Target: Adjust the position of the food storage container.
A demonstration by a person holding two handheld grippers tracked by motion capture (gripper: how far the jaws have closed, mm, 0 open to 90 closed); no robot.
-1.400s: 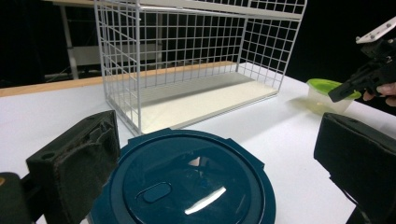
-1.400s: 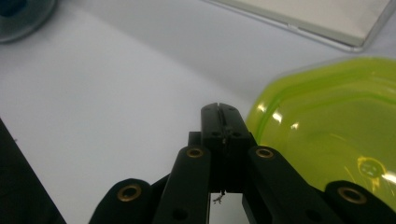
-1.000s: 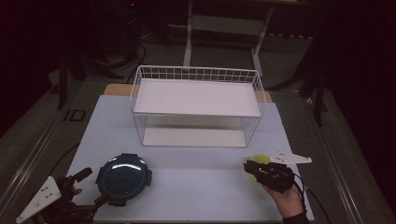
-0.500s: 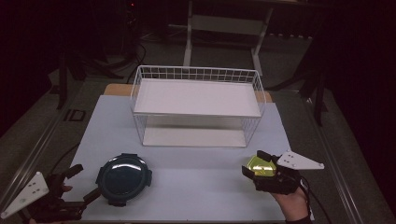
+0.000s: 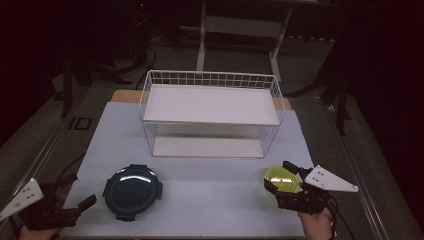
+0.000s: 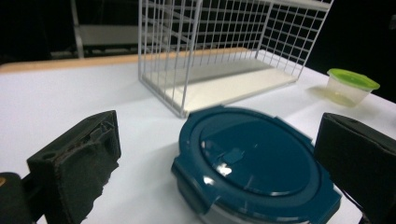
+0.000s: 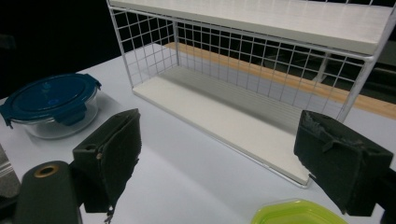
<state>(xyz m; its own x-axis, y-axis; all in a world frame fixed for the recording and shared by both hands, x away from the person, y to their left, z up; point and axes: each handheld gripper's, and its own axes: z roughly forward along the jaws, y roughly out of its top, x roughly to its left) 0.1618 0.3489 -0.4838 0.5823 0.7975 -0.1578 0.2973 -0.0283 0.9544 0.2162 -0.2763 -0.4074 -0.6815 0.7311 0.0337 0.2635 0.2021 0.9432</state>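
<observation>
Right claw [image 5: 286,176] just opened, lifted off one green-lidded tub [image 5: 280,179], left claw [image 5: 82,192] open by one blue-lidded bowl [image 5: 132,185]

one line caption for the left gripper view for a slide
Open left gripper facing a blue-lidded round container, wire shelf rack and green-lidded cup behind.

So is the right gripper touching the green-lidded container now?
Apart. In the right gripper view, the gripper has its pads spread wide, and the green-lidded container sits low between them with table visible on both sides.
</observation>
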